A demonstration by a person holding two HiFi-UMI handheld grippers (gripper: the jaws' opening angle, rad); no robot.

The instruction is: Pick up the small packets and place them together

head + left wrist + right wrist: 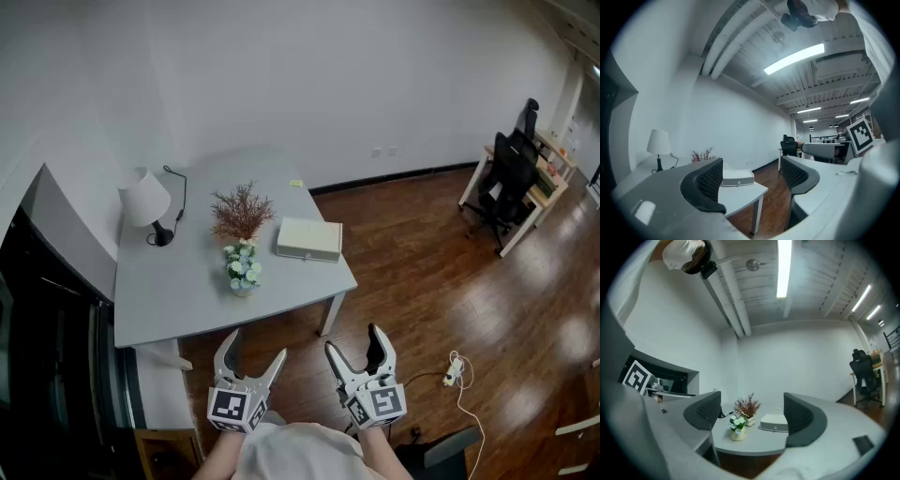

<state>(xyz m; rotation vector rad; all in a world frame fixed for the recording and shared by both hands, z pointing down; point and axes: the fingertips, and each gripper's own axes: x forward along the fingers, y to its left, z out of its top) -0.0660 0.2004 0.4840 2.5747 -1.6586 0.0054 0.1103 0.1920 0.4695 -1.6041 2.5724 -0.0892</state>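
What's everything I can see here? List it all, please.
Table: one, grey, left of view.
Lamp: one, white, table's left side.
Dried plant: one, reddish-brown, table's middle.
Flower pot: one, white blooms, before the dried plant.
Box: one, white, right of the dried plant.
Small flat item: one, yellowish, table's far edge.
Office chair: one, black, far right.
Power strip: one, white, on the floor.
Left gripper: one, white, open, empty.
Right gripper: one, white, open, empty.
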